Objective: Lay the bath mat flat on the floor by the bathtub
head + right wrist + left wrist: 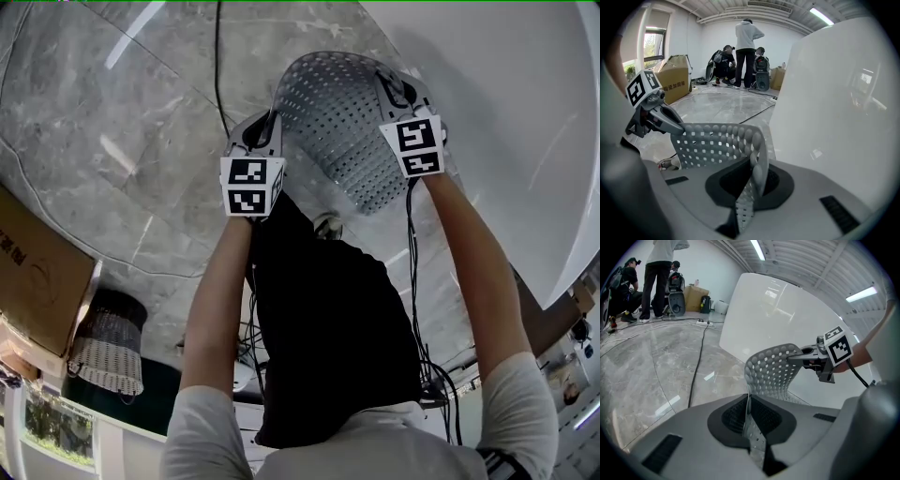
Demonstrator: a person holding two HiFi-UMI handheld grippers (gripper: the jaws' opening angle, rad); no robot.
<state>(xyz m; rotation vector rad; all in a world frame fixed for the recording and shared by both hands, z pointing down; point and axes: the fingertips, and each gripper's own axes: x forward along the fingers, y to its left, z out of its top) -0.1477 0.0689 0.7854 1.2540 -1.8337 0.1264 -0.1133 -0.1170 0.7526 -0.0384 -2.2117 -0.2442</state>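
left gripper [265, 129] and right gripper [396, 91] are each clamping one edge of the perforated grey bath mat [345, 127], holding it spread and bowed in air over the marble floor [141, 141] beside the white bathtub [511, 112]. Probably gripping two edges so it lands flat.

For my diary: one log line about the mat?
bath mat: held up; left hand-held gripper: shut on it; right hand-held gripper: same
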